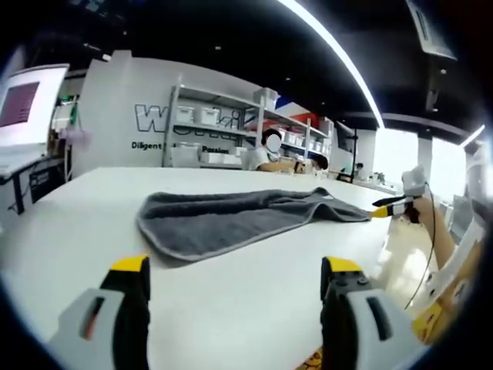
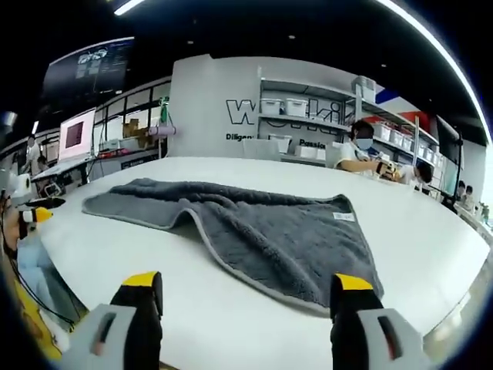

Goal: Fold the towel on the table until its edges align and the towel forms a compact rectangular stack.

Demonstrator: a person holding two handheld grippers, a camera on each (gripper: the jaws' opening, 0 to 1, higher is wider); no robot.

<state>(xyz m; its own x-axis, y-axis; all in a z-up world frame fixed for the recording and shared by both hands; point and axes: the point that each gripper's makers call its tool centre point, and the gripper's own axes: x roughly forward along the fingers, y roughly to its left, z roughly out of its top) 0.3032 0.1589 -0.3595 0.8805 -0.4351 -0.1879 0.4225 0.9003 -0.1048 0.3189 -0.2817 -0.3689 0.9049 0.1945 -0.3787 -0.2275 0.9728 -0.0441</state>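
Observation:
A grey towel (image 1: 231, 220) lies flat but rumpled on the white table (image 1: 77, 231), stretching from the middle toward the right. My left gripper (image 1: 235, 270) stands open just short of the towel's near edge, with nothing between its yellow-tipped jaws. In the right gripper view the same towel (image 2: 254, 227) spreads across the table (image 2: 231, 324), a small white label (image 2: 343, 216) near its right edge. My right gripper (image 2: 246, 285) is open at the towel's near corner, and it also shows as the right gripper (image 1: 397, 204) by the towel's far end. The left gripper (image 2: 35, 212) appears at the left.
Shelves with white bins (image 2: 308, 108) stand against a lettered wall behind the table. People sit at a desk (image 2: 362, 150) at the back right. A monitor (image 1: 27, 104) stands on a desk at the left. The table edge (image 2: 454, 308) curves close on the right.

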